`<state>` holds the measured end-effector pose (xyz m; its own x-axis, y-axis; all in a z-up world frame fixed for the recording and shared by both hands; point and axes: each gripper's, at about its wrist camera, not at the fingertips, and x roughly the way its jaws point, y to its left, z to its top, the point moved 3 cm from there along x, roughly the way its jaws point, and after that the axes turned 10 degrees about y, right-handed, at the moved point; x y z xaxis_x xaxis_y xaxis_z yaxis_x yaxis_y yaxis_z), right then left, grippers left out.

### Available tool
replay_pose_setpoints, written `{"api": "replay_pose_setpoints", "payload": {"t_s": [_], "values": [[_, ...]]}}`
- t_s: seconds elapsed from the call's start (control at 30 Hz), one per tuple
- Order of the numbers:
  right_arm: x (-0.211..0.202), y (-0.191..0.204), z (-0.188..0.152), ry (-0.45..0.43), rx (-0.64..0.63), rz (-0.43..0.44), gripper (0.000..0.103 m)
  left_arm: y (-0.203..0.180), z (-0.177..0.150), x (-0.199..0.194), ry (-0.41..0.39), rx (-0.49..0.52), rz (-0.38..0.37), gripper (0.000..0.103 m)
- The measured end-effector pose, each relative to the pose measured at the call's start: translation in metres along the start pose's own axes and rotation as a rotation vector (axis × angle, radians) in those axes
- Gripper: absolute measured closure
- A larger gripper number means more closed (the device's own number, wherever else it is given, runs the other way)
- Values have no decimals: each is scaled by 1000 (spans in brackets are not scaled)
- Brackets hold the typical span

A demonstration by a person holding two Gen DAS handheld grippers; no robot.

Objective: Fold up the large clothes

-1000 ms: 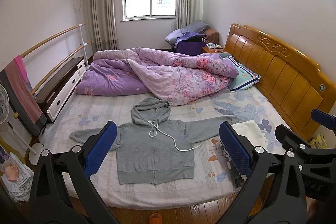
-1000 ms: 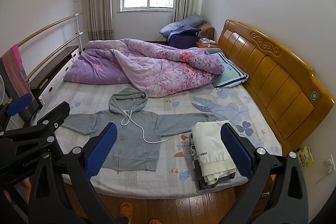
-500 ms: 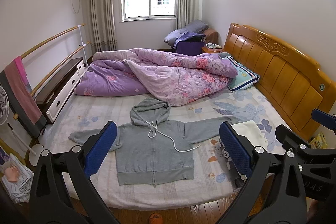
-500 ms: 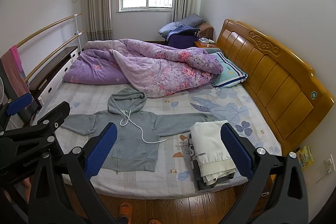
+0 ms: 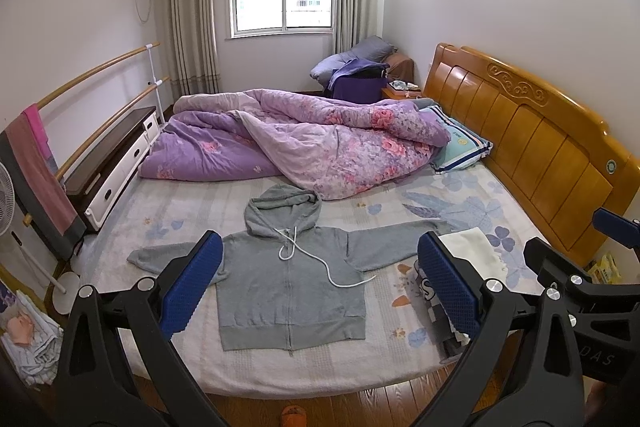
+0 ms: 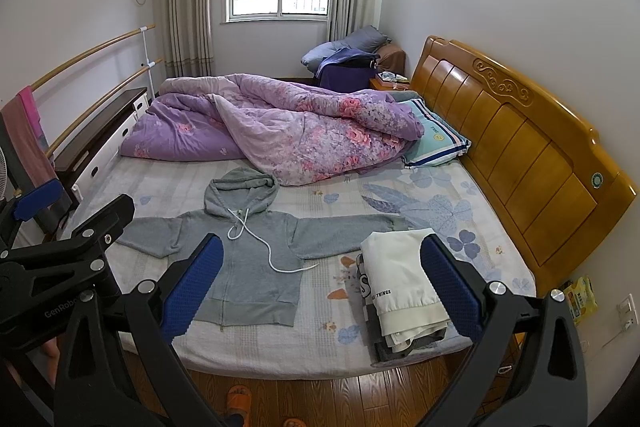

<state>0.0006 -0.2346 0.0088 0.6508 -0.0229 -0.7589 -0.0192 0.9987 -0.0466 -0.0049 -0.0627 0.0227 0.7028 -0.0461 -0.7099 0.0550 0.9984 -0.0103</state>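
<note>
I hold the left gripper (image 5: 320, 283) and right gripper (image 6: 322, 285) spread wide and empty above the bed (image 6: 280, 347). The grey hoodie (image 5: 290, 291) lies flat and unfolded mid-bed; a folded pile (image 6: 404, 287) just right of it suggests earlier garments are finished.

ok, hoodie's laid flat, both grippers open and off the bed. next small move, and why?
Probably bring the left gripper down to the grey hoodie sleeve on its side, ready to fold it across the chest. The hoodie lies spread face up, both sleeves out, nothing folded yet. Both the left and the right gripper hang open above the bed. The folded stack sits clear of it.
</note>
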Motion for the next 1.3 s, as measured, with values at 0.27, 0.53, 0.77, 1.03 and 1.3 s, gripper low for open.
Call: {"api": "replay_pose_setpoints", "payload": {"t_s": [0.27,0.53,0.77,1.03,1.3], "values": [[0,0,0,3,4,0,8,0,-1,-1,-1,0,2,5],[2,-1,-1,8,6,5,8,-1,-3,4,-8,4,14,5],[4,-7,-2,16,13,4,8,-2,-4,8,1,6,11,5],[6,-9,-1,20,12,5,8,-3,-4,9,5,5,8,5],[6,-9,0,21,11,6,8,-3,-5,11,6,7,8,5]]}}
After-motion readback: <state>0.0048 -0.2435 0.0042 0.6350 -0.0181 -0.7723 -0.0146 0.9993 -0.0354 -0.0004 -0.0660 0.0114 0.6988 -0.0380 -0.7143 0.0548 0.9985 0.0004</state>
